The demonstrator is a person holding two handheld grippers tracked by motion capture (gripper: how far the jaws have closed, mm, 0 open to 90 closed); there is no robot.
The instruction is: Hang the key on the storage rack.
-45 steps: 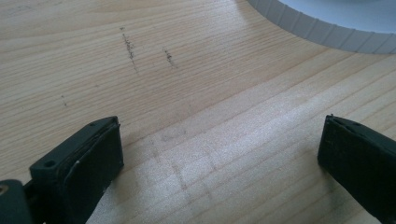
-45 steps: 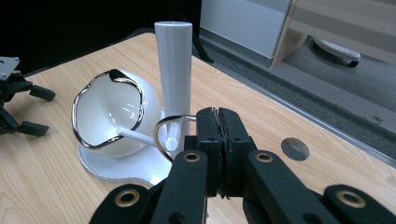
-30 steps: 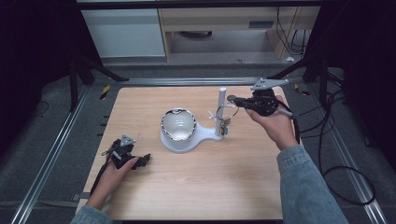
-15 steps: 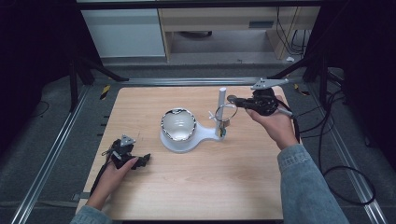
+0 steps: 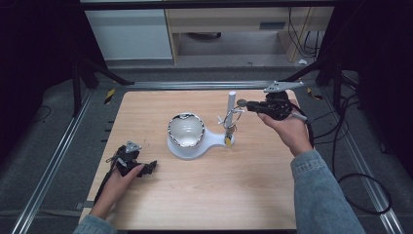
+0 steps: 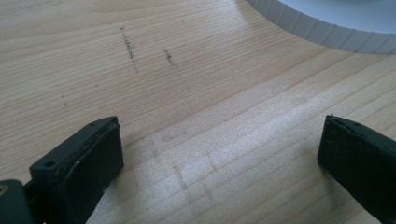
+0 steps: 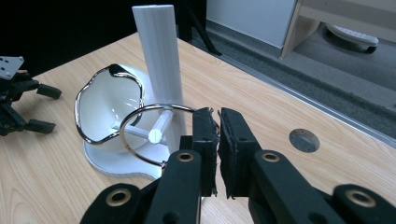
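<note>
Bangle (image 7: 140, 130), a thin metal ring, hangs on the white stand's (image 5: 229, 109) peg at the table's (image 5: 204, 204) two o'clock; our right gripper (image 7: 218, 122) pinches its rim, likely to lift it. Our left gripper (image 5: 146, 168) rests wide apart at eight o'clock.

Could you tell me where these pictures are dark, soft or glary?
High view: table evenly lit, surroundings nearly black, image soft. Left gripper view: near wood grain blurred, farther grain sharper. Right gripper view: ring and bowl rim catch bright highlights; left background black.
</note>
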